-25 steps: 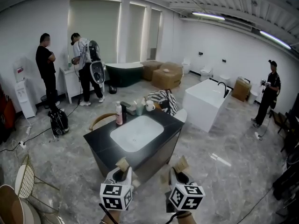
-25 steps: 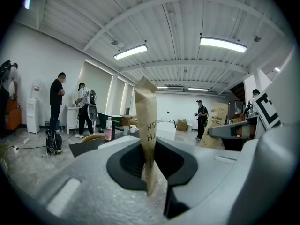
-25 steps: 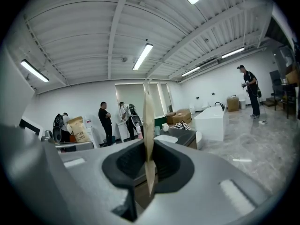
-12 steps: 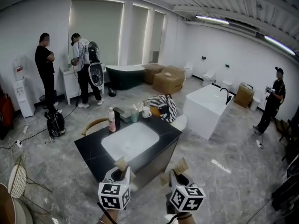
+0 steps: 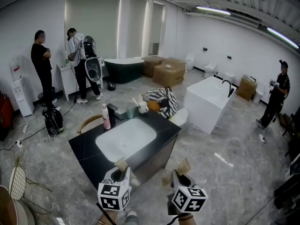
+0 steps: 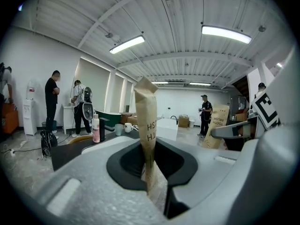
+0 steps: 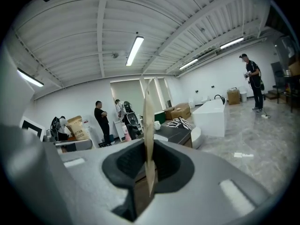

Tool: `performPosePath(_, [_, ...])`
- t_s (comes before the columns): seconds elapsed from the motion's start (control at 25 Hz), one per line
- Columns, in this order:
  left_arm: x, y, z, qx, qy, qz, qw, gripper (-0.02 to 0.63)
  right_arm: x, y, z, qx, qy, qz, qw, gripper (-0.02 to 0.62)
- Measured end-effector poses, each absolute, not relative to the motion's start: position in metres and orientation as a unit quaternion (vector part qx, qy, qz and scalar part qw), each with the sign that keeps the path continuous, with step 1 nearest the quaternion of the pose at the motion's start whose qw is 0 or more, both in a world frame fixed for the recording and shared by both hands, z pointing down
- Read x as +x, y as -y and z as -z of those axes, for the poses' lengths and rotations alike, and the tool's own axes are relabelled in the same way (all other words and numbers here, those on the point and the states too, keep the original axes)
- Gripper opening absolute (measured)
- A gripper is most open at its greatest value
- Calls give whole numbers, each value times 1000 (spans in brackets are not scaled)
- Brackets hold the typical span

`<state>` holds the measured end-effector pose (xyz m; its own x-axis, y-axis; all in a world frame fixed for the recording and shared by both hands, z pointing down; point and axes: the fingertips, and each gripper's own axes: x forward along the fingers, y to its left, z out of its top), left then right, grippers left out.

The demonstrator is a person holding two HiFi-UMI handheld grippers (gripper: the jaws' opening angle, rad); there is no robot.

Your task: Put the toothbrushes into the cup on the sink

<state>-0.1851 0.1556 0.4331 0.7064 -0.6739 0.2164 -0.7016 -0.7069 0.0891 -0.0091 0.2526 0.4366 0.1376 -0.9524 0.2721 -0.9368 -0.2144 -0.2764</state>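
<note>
In the head view both grippers sit at the bottom edge. My left gripper (image 5: 122, 171) is shut on a brown paper toothbrush pack (image 5: 123, 165), and my right gripper (image 5: 181, 172) is shut on another pack (image 5: 183, 165). Each pack stands upright between the jaws in its own gripper view: the left pack (image 6: 146, 135) and the right pack (image 7: 149, 135). Ahead stands the black sink counter (image 5: 86, 146) with a white basin. At its far edge are a greenish cup (image 5: 131, 111), a white mug (image 5: 142, 108), a pink bottle (image 5: 106, 116) and a black tap (image 5: 112, 114).
Behind the counter a striped cloth (image 5: 161, 101) lies over a chair. A white block with a tap (image 5: 208, 102) stands to the right. Two people (image 5: 41, 62) stand at the back left, another person (image 5: 276, 95) at the far right. A wire chair (image 5: 18, 182) is near left.
The sink counter has slid left and slightly nearer in the head view as the view turned. Both grippers keep their packs and their places at the bottom edge.
</note>
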Motion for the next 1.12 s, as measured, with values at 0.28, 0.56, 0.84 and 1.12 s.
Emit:
performPosePath(0.28, [-169,-109,-440,913,390,-84,88,48,30,-224,-445,-760,-616,204,30,49])
performPosePath(0.56, [-122,-33,-426,908,406,-61,87,48,87,-165,-441,-758,-620,200,19,49])
performPosePath(0.84, [-59,49,-417,905,413,-43,89,48,147,-83,-425,-748,-639,180,5,49])
performPosePath(1.12, [-21,116,-418,901,423,-29,94,48,180,-3,-414,-735,-658,163,-6,49])
